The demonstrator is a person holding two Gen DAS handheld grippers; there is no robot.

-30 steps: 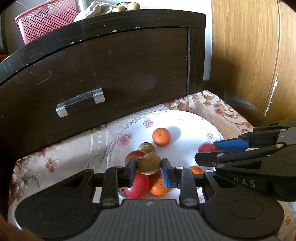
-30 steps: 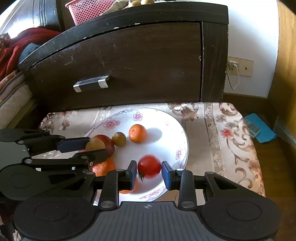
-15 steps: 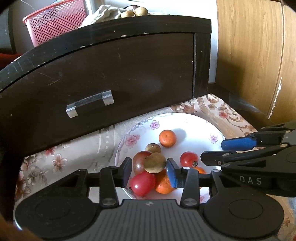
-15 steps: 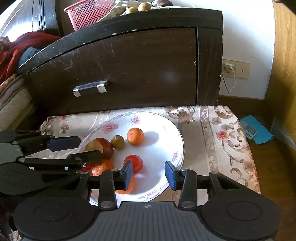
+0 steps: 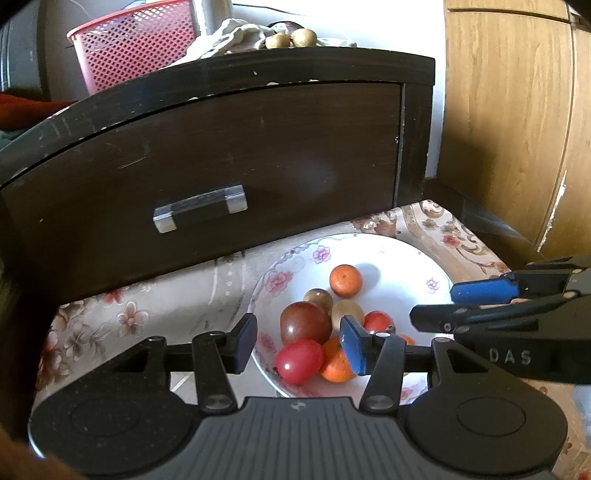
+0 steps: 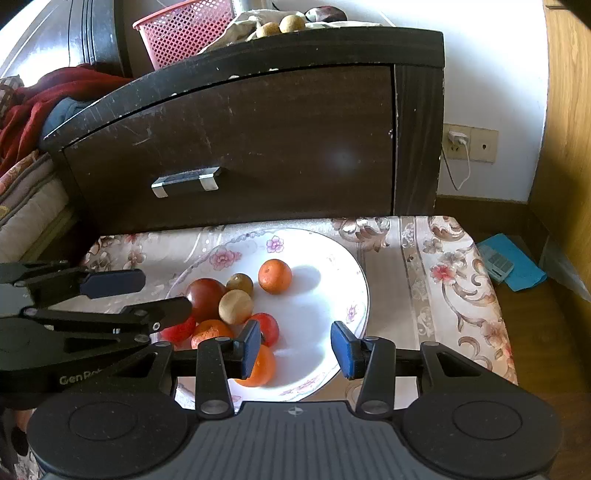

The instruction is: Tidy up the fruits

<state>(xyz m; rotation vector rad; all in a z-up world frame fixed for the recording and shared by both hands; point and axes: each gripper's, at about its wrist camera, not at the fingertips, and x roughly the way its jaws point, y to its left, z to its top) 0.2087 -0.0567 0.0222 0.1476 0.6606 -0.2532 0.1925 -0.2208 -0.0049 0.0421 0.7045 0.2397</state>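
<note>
A white flowered plate (image 6: 332,266) (image 5: 399,254) on a patterned cloth holds several fruits: an orange (image 6: 274,276) (image 5: 345,280), a dark red plum (image 6: 205,298) (image 5: 305,322), a tan round fruit (image 6: 235,306) (image 5: 347,311), a small brown one (image 6: 240,283) (image 5: 317,297), red tomatoes (image 6: 266,328) (image 5: 298,360) and more oranges (image 6: 258,365). My left gripper (image 5: 298,343) is open above the pile, holding nothing. My right gripper (image 6: 295,349) is open over the plate's near side, empty.
A dark wooden drawer front (image 6: 258,147) with a metal handle (image 6: 184,181) stands right behind the plate. On top sit a pink basket (image 6: 184,29) and more fruits (image 6: 280,24). A wooden panel (image 5: 517,110) is at the right; a blue object (image 6: 509,262) lies on the floor.
My left gripper let go of the tan fruit, which now lies on the plate. My right gripper released the red tomato. Both opened wide and drew back upward.
</note>
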